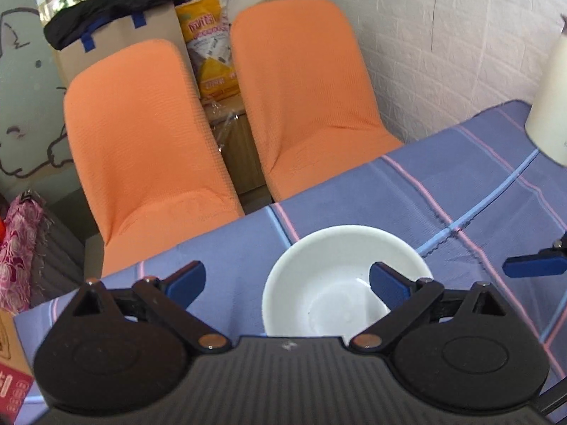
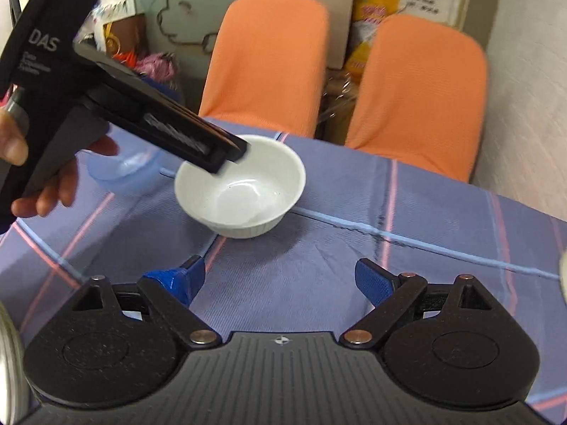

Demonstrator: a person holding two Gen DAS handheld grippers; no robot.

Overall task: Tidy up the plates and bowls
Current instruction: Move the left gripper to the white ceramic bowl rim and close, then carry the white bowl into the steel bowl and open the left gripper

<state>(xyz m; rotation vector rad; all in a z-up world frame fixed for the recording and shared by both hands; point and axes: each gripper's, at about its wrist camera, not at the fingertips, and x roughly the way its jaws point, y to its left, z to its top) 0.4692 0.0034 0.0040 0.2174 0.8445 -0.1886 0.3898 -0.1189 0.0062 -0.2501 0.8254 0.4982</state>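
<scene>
A white bowl (image 1: 329, 283) (image 2: 241, 187) stands upright on the blue checked tablecloth (image 1: 407, 198) near the table's far edge. My left gripper (image 1: 287, 279) is open and hangs over the bowl's left rim, with its right finger (image 1: 388, 287) above the bowl's inside and its left finger (image 1: 186, 279) outside the bowl. In the right wrist view the left gripper's body (image 2: 141, 113) reaches over that bowl from the left. My right gripper (image 2: 280, 279) is open and empty, nearer than the bowl. A pale blue bowl (image 2: 124, 170) sits left of the white bowl, partly hidden by the hand.
Two orange chairs (image 1: 149, 141) (image 1: 304, 99) stand behind the table's far edge. A cream-coloured object (image 1: 549, 99) stands at the table's right. A brown paper bag (image 1: 117, 35) and yellow packets (image 1: 209, 46) are behind the chairs. A metal rim (image 2: 9, 350) shows at the lower left.
</scene>
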